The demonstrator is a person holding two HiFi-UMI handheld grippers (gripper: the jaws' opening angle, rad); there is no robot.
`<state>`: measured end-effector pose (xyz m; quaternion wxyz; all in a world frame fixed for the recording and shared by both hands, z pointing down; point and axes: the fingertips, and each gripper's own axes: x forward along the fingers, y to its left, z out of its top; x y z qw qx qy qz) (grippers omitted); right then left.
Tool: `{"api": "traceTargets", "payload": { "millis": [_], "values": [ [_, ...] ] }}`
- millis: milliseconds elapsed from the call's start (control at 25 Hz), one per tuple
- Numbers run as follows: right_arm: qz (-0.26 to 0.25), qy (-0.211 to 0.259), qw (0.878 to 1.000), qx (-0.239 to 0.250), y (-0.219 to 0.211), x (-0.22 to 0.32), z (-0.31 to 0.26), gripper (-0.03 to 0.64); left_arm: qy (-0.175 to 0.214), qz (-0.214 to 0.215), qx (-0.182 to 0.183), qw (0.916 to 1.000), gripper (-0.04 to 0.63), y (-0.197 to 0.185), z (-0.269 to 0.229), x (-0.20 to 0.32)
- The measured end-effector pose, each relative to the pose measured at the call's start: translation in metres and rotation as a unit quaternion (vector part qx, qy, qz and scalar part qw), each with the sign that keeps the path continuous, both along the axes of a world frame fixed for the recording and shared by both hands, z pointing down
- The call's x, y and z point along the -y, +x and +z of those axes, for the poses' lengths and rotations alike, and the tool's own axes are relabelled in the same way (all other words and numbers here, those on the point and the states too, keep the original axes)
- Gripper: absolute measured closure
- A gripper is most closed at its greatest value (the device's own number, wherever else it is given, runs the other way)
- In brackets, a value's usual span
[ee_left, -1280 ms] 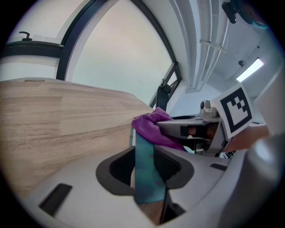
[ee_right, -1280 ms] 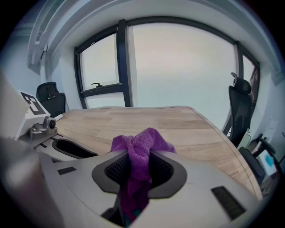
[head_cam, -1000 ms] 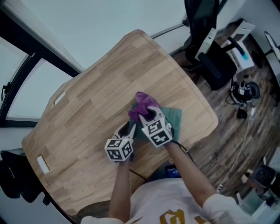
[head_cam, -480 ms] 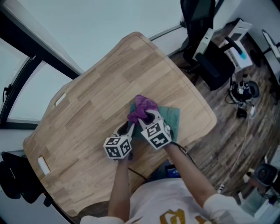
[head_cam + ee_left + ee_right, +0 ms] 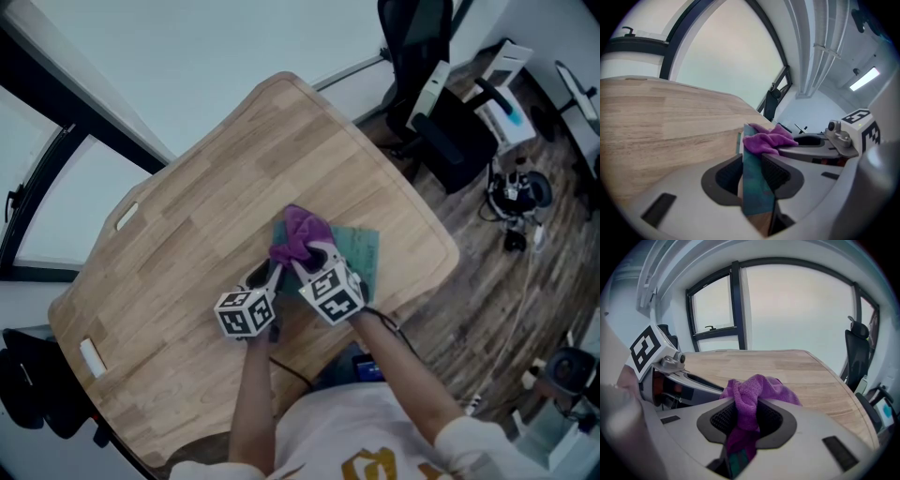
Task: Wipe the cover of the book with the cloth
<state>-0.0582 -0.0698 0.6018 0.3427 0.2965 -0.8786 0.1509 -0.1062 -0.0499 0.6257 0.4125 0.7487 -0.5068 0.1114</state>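
A thin teal book (image 5: 358,251) lies on the wooden table (image 5: 187,234) near its front edge. My left gripper (image 5: 269,277) is shut on the book's left edge (image 5: 752,180), which stands between its pads. My right gripper (image 5: 307,258) is shut on a bunched purple cloth (image 5: 300,232), and the cloth (image 5: 750,397) rests on the book's cover beside the left gripper. In the left gripper view the cloth (image 5: 768,140) lies just past the book's edge, with the right gripper's jaw behind it.
A white tag (image 5: 91,354) and a pale sticker (image 5: 127,217) lie on the table's left side. Right of the table stand a black office chair (image 5: 441,103) and equipment with cables (image 5: 516,192) on a wood floor. Windows run behind the table.
The right gripper and the cloth have slid a little to the left over the book's cover. The left gripper has kept still on the book's edge.
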Motion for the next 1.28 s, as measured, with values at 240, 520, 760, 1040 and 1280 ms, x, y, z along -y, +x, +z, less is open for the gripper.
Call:
{"api": "traceTargets", "payload": {
  "millis": [240, 520, 760, 1040, 1280],
  "values": [
    [-0.004, 0.002, 1.000, -0.003, 0.001, -0.008, 0.000, 0.518, -0.021, 0.003, -0.029, 0.9994, 0.471, -0.001, 0.002, 0.000],
    [-0.011, -0.006, 1.000, -0.001, 0.001, -0.017, 0.002, 0.518, -0.032, 0.006, -0.039, 0.9987, 0.471, -0.002, 0.004, 0.001],
    [-0.017, -0.012, 1.000, 0.002, 0.001, -0.021, 0.001, 0.518, -0.042, 0.011, -0.055, 0.9976, 0.471, -0.002, 0.004, 0.001],
    [-0.024, -0.021, 0.999, 0.005, 0.000, -0.025, 0.001, 0.518, -0.053, 0.010, -0.070, 0.9961, 0.471, -0.002, 0.006, 0.001],
    [-0.034, -0.047, 0.998, 0.009, -0.002, -0.031, 0.001, 0.518, -0.057, 0.009, -0.076, 0.9955, 0.474, -0.003, 0.006, 0.002]
  ]
}}
